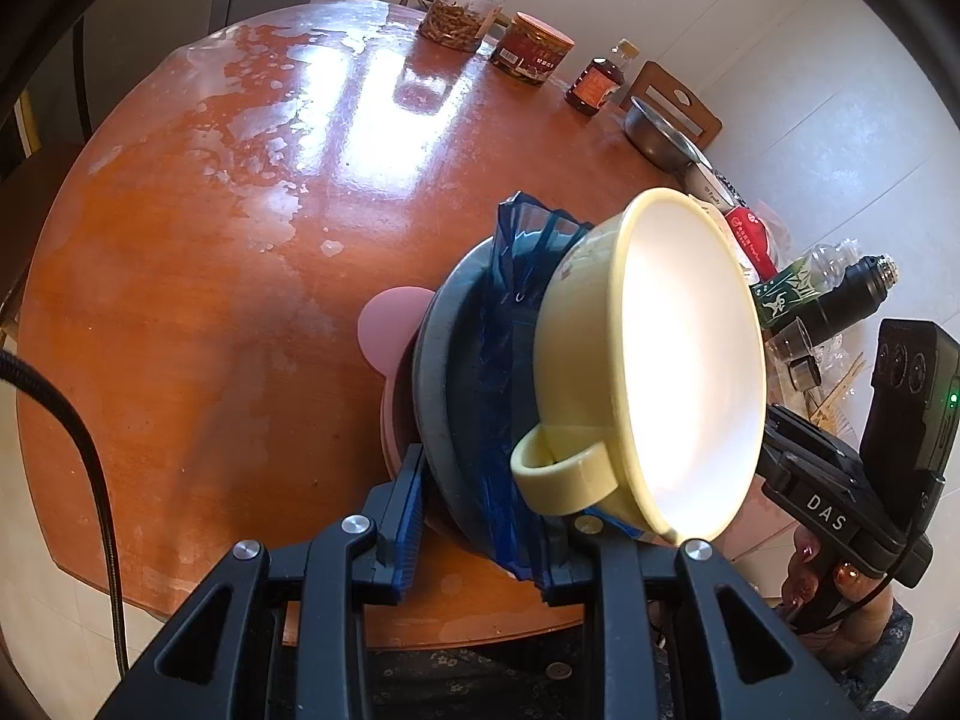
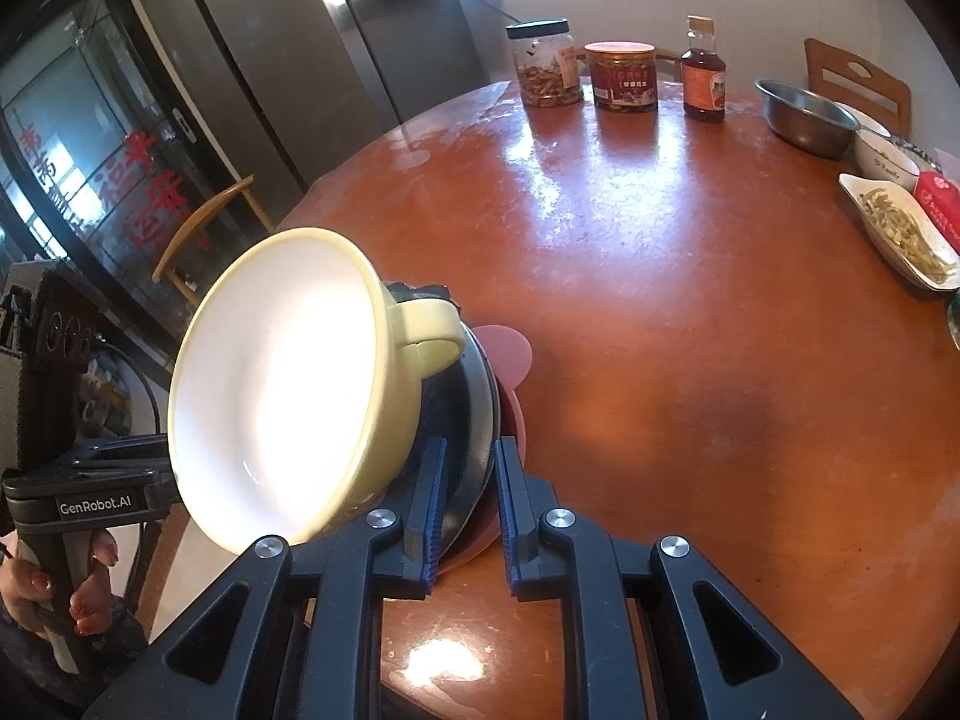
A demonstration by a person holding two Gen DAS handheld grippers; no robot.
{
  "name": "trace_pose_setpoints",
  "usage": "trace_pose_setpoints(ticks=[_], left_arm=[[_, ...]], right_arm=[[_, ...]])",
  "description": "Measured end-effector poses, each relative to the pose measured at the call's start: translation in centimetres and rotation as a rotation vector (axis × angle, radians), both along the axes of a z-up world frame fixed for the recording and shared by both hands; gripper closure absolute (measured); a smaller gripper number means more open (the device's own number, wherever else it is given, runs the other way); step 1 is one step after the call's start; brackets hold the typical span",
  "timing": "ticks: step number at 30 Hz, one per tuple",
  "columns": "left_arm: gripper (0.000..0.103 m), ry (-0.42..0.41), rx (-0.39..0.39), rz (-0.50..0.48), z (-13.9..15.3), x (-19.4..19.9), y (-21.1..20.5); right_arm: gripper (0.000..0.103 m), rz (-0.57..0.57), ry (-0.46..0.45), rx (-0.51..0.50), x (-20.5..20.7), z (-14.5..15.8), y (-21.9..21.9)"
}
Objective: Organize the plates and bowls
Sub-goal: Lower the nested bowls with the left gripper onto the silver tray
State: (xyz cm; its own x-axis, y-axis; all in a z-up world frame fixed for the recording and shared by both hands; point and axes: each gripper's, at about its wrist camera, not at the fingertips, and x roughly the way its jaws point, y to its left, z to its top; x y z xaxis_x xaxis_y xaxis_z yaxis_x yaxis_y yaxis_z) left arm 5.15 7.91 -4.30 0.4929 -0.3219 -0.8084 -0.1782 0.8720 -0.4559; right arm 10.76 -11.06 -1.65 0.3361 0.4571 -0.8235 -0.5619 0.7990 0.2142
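Observation:
A stack of dishes stands tilted on its edge over the round table (image 1: 180,300). It holds a yellow handled bowl (image 1: 690,360) with a white inside, a blue translucent dish (image 1: 510,312), a grey plate (image 1: 432,372) and a pink plate (image 1: 390,324). My left gripper (image 1: 480,510) is shut across the stack's lower edge, from the pink plate to the blue dish. In the right wrist view my right gripper (image 2: 471,456) is shut on the rims of the grey plate (image 2: 480,408) and pink plate (image 2: 504,354). The yellow bowl (image 2: 270,390) leans to their left.
At the table's far side stand a clear jar (image 2: 543,63), a red-labelled jar (image 2: 621,78) and a sauce bottle (image 2: 703,75). On the right are a steel bowl (image 2: 804,117), a white patterned bowl (image 2: 885,159) and a white dish of food (image 2: 900,234). Chairs and a fridge (image 2: 252,60) surround the table.

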Motion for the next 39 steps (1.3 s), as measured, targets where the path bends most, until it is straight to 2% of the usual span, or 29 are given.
trace_pose_setpoints(ticks=[6, 9, 23, 24, 26, 27, 39], left_arm=[[0.074, -0.002, 0.013, -0.001, 0.1, 0.0, -0.2], [0.074, -0.007, 0.016, -0.002, 0.3, -0.1, -0.3], [0.073, -0.007, 0.027, 0.007, 0.7, -0.6, -0.5], [0.073, -0.006, 0.031, 0.009, 0.7, -0.7, -0.4], [0.073, -0.004, 0.04, 0.013, 0.8, -0.9, -0.4], [0.073, -0.004, 0.043, 0.014, 0.8, -1.0, -0.3], [0.068, -0.009, 0.047, 0.01, 1.0, -1.5, -0.1]], right_arm=[[0.085, 0.006, -0.005, 0.003, -0.2, 0.1, -0.2], [0.08, 0.002, -0.01, 0.004, -0.3, 0.2, -0.5], [0.078, -0.011, -0.011, 0.002, -0.4, 0.5, -0.9], [0.077, -0.013, -0.01, 0.001, -0.4, 0.6, -1.0], [0.068, -0.018, -0.014, 0.001, -0.5, 0.7, -1.0], [0.067, -0.02, -0.019, -0.003, -0.5, 0.8, -1.0], [0.066, -0.031, -0.033, -0.037, -0.5, 1.1, -0.5]])
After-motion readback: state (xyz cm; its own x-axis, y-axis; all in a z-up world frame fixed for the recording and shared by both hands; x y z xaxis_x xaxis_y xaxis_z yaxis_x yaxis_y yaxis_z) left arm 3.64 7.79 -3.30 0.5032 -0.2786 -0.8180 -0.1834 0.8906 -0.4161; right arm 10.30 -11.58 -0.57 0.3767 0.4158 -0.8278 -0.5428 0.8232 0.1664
